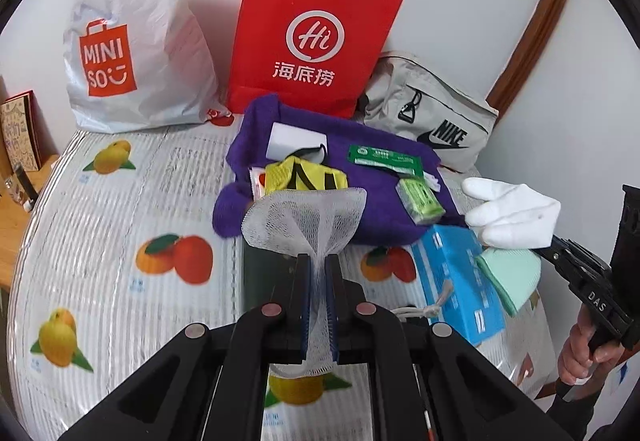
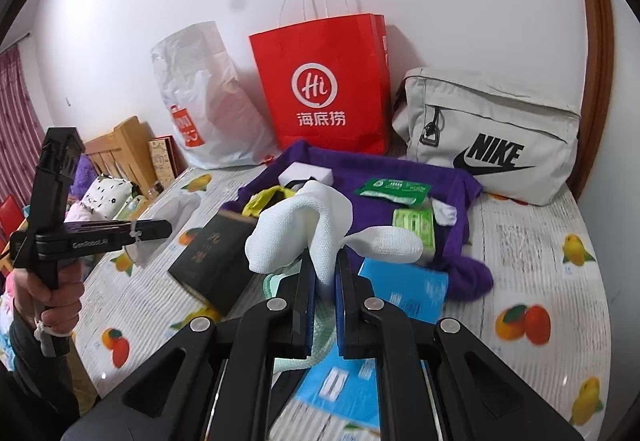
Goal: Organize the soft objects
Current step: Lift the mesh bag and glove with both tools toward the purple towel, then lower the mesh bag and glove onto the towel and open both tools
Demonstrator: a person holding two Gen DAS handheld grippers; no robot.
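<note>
My left gripper (image 1: 318, 261) is shut on a white mesh net (image 1: 308, 221), which fans out above the fingertips. In the right wrist view my right gripper (image 2: 324, 261) is shut on a white fabric glove (image 2: 304, 229), held above the table. The same glove (image 1: 512, 213) shows at the right of the left wrist view, in the right gripper (image 1: 554, 247). A purple fleece cloth (image 1: 360, 209) lies behind both, with small packets on it. A mint-green cloth (image 1: 508, 277) lies on a blue packet (image 1: 452, 281). The left gripper (image 2: 160, 229) is at the left of the right wrist view.
A red paper bag (image 2: 324, 89), a white plastic shopping bag (image 2: 200, 101) and a grey Nike pouch (image 2: 492, 133) stand against the back wall. A dark book (image 2: 216, 261) lies on the fruit-print tablecloth (image 1: 120, 201). On the purple cloth lie a white box (image 1: 296, 141), a yellow packet and green packets.
</note>
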